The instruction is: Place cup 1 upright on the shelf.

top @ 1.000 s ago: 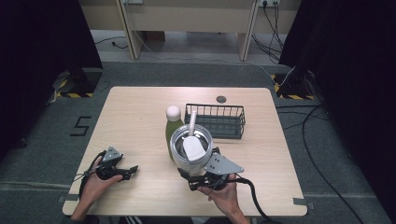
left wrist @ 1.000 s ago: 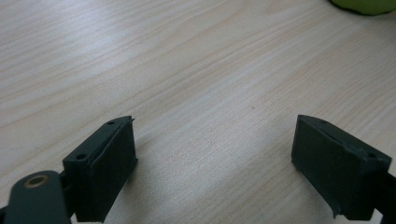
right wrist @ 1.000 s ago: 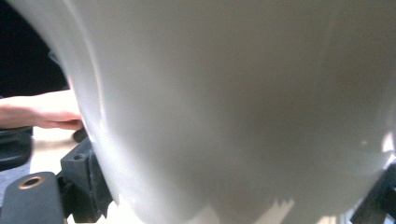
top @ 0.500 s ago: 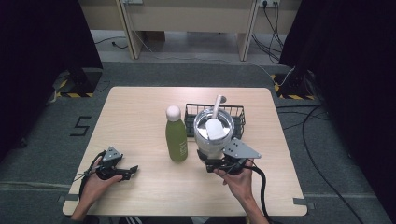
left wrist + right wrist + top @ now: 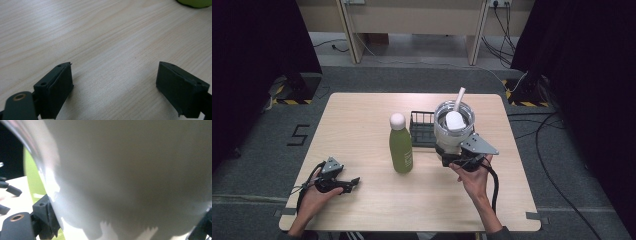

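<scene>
High view: one jar (image 5: 454,131), one bottle (image 5: 400,145), seemingly one rack (image 5: 421,131).

Recording lab; black curtains (image 5: 257,55), taped floor markings (image 5: 301,135), loose cables (image 5: 557,125) around table (image 5: 362,115).

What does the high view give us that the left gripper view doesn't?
High view alone: the right gripper shut on a clear jar with a white scoop inside, held up in front of the black wire basket; the whole green bottle with its white cap; both hands. Left gripper view alone: a close look at the left gripper, jaws wide apart with bare wood between them. Both: the table, and the green bottle, just its edge in the left gripper view's top right corner.
</scene>
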The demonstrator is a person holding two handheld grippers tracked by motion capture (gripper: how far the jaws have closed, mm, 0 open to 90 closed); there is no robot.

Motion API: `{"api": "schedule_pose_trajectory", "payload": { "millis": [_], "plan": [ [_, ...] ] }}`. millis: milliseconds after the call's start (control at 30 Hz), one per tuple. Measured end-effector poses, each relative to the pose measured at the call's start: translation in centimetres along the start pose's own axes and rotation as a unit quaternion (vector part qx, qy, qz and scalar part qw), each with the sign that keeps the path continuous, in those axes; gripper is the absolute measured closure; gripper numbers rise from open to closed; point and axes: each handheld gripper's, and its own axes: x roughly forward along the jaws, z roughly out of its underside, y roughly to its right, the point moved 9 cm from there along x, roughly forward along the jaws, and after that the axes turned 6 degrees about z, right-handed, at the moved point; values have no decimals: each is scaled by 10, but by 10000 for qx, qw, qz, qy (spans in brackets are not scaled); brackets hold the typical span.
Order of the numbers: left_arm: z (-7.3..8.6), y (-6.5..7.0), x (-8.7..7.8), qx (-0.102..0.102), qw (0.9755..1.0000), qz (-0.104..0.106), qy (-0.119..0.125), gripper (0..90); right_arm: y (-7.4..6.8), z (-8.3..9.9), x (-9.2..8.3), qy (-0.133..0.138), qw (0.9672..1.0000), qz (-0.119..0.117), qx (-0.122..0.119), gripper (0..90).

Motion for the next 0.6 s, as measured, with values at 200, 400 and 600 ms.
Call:
{"api": "schedule_pose_trajectory", "payload": {
  "millis": [200, 400, 600],
  "plan": [
    [0, 0, 0, -1, 10000, 0, 1, 130, 13, 3, 8, -12, 9998, 183, 67, 112],
    [0, 0, 0, 0, 10000, 0, 0, 131, 25, 2, 15, 53, 9993, 323, 164, 112],
    [0, 0, 0, -1, 10000, 0, 0, 131, 39, 1, 17, 59, 9986, 481, 208, 112]
  ]
}}
